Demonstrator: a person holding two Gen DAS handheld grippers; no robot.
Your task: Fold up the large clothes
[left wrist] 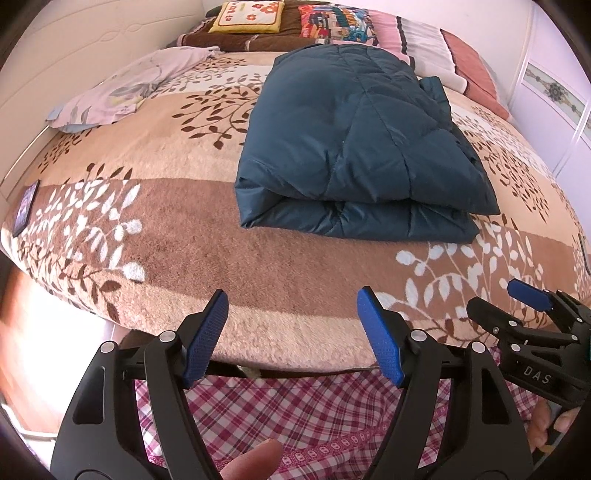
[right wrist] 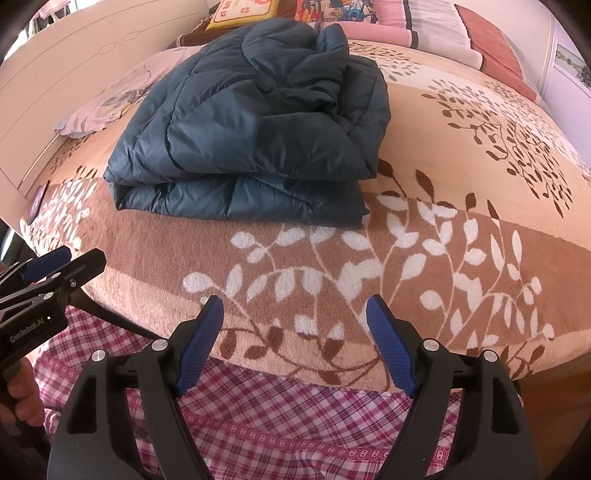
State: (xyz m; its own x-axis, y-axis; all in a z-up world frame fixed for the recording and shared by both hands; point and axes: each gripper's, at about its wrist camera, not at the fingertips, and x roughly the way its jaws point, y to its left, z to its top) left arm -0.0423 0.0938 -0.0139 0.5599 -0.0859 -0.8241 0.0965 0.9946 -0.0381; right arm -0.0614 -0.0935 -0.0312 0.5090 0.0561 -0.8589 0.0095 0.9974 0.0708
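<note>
Puffy teal jacket (left wrist: 354, 147), soft, slippery-looking and best pinched at its doubled near edge, lies folded mid-bed as left gripper (left wrist: 291, 332) and right gripper (right wrist: 295, 336) hover wide, empty.

Folded teal jacket (left wrist: 354, 147) on blanket (left wrist: 155, 236)

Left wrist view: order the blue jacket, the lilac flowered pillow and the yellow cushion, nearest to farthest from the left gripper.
1. Blue jacket, folded, mid-bed, ahead of the left gripper.
2. Lilac flowered pillow, far left.
3. Yellow cushion, at the head of the bed.
</note>
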